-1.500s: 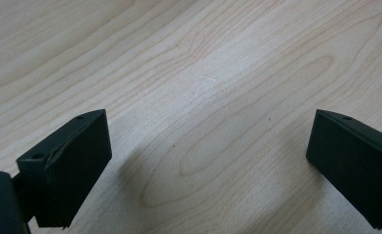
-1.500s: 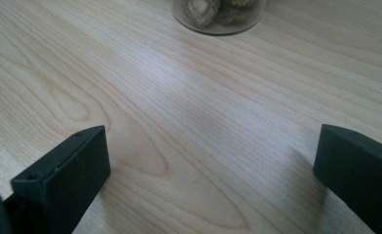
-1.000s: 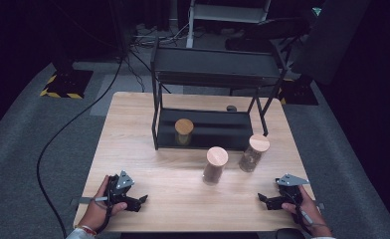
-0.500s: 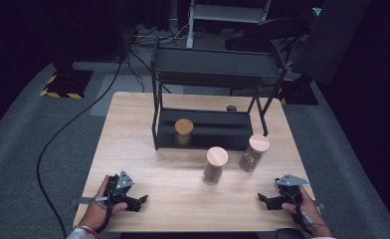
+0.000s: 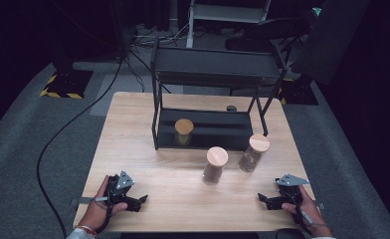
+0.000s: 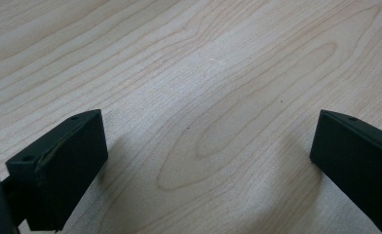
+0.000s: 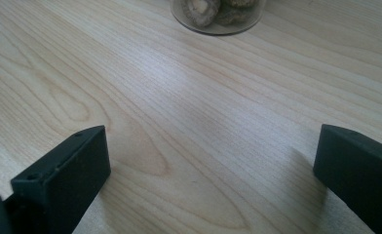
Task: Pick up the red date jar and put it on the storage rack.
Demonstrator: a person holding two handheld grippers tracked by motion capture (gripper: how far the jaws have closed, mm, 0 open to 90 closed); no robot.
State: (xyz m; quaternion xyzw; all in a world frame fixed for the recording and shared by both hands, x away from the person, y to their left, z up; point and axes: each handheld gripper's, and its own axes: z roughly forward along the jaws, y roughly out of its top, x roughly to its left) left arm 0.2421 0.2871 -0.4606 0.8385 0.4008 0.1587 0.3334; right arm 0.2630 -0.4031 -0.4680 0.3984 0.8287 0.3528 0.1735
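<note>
Both your grippers rest low at the near edge of the worktop [image 5: 148,164], jaws spread wide and empty: left gripper [image 5: 138,201], right gripper [image 5: 263,199]. The nearest jar [image 5: 252,153], holding dried mushrooms under a wooden lid, stands just ahead of the right gripper, beside a second jar [image 5: 215,166]. Its wall is probably glass: stiff, slick, breakable. Grip it mid-body, squarely, below the lid.
</note>
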